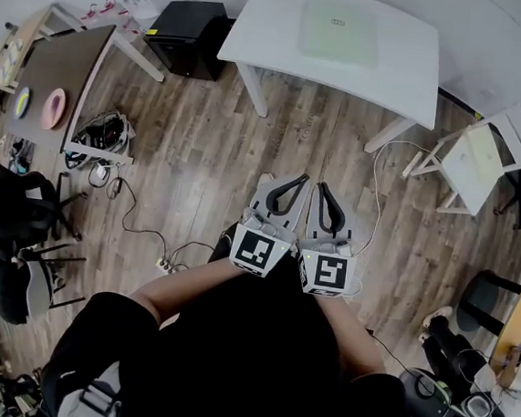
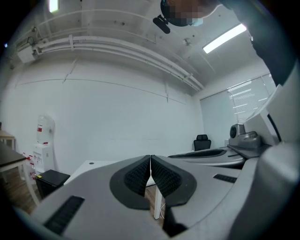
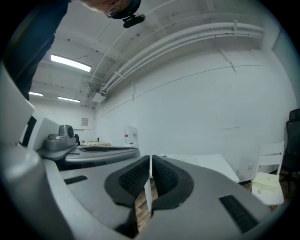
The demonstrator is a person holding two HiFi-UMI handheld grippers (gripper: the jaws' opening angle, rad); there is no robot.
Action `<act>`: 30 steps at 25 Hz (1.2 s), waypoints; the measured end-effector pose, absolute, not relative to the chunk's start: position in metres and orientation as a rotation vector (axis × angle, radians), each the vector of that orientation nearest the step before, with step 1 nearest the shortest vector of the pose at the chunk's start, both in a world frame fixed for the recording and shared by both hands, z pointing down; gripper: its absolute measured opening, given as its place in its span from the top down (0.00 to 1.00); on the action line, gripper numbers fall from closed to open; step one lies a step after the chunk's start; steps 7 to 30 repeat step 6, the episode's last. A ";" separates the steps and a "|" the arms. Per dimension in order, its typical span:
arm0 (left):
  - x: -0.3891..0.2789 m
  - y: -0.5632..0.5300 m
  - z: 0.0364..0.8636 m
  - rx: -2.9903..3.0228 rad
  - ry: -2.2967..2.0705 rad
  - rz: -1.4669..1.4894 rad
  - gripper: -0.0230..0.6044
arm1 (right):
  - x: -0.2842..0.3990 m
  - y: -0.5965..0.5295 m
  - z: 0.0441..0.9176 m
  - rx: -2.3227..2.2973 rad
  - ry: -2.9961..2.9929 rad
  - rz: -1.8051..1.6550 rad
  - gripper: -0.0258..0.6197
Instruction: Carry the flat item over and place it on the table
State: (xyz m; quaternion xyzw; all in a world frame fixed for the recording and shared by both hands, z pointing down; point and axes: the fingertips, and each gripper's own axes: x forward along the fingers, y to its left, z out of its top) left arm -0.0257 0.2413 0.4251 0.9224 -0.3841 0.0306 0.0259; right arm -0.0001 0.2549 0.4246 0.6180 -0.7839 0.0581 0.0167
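Head view: the left gripper and right gripper are held side by side before the body, over the wooden floor. They are well apart from the white desk, where the pale green flat item lies. Neither gripper carries anything, so the carry looks either not begun or already done. A pick-up would call for walking to the desk and parting the fingers.

Left gripper view: the fingers are pressed together with nothing between them. The desk shows only edge-on; the flat item does not show.

Right gripper view: here too the fingers meet, empty. Only this gripper view shows the white chair
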 end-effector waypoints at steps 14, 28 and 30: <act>-0.034 0.268 0.429 2.840 -1.224 0.155 0.94 | -0.010 0.279 0.417 1.869 -2.467 0.125 0.90; -0.034 0.268 0.429 2.840 -1.224 0.155 0.94 | -0.010 0.279 0.417 1.869 -2.467 0.125 0.90; -0.034 0.268 0.429 2.840 -1.224 0.155 0.94 | -0.010 0.279 0.417 1.869 -2.467 0.125 0.90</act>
